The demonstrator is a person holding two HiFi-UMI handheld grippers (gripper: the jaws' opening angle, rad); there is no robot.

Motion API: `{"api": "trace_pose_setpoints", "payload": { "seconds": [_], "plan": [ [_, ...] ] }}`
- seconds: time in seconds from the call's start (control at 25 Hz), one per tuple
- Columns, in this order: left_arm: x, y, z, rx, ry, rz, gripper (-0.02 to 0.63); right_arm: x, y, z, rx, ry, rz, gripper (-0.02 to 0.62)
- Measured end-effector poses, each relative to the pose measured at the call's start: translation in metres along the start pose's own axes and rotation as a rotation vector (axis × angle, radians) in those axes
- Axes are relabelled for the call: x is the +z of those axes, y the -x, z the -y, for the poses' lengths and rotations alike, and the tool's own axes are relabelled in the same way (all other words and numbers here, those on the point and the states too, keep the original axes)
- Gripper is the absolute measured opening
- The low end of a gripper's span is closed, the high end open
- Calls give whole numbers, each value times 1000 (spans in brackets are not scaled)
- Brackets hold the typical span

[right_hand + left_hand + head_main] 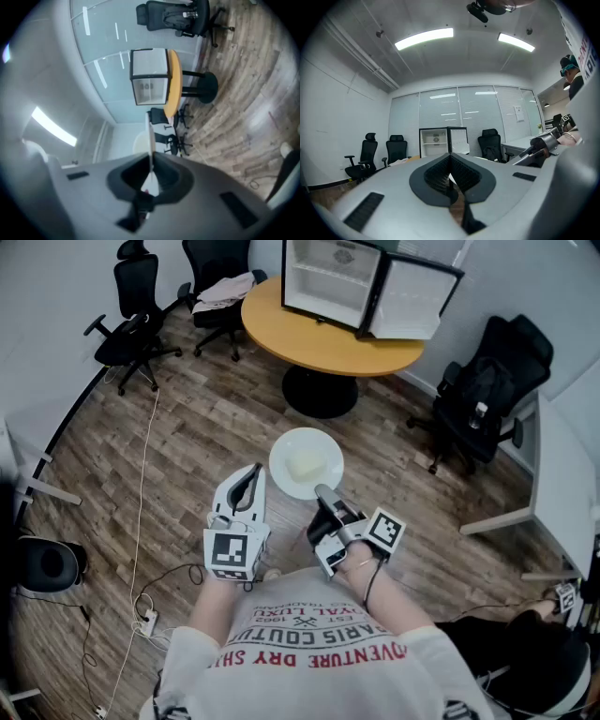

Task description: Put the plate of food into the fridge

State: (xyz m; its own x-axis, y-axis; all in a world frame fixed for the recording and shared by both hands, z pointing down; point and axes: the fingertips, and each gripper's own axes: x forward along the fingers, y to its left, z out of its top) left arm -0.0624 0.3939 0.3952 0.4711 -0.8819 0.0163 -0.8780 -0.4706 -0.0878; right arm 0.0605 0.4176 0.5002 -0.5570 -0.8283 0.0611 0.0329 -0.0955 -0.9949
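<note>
A white plate (306, 463) with pale food on it hangs above the wooden floor in front of the person. My right gripper (324, 493) is shut on its near rim. In the right gripper view the plate (151, 140) shows edge-on, pinched between the jaws. My left gripper (251, 474) is to the left of the plate, shut with nothing in it; its jaws meet in the left gripper view (450, 180). The small white fridge (330, 279) stands on the round orange table (319, 338) ahead, with its door (405, 298) swung open to the right.
Black office chairs (136, 320) stand at the far left, and another chair (483, 395) at the right. A white desk (562, 484) runs along the right side. A cable (142, 512) and a power strip (148, 622) lie on the floor at the left.
</note>
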Motion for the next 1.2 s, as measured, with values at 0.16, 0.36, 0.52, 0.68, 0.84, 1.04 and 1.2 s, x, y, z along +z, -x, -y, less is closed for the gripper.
{"api": "trace_pose_setpoints", "payload": {
  "seconds": [0.16, 0.36, 0.52, 0.68, 0.84, 1.04, 1.2],
  "plan": [
    [-1, 1, -2, 3, 1, 0, 32, -1, -2, 0, 0, 0, -3, 40],
    [-3, -1, -5, -6, 9, -3, 34, -1, -4, 2, -11, 9, 5, 40],
    [-7, -1, -13, -21, 13, -2, 34, -6, -11, 2, -15, 27, 16, 40],
    [-13, -2, -15, -34, 16, -3, 34, -5, -16, 4, -1, 13, 35, 38],
    [-17, 2, -62, -46, 29, -6, 34, -23, -50, 4, -21, 8, 69, 38],
    [-26, 0, -90, -41, 33, -17, 34, -26, -75, 3, -21, 4, 85, 38],
    [-34, -10, -108, -19, 35, -29, 34, -23, -100, 3, -25, -4, 64, 38]
  ]
}}
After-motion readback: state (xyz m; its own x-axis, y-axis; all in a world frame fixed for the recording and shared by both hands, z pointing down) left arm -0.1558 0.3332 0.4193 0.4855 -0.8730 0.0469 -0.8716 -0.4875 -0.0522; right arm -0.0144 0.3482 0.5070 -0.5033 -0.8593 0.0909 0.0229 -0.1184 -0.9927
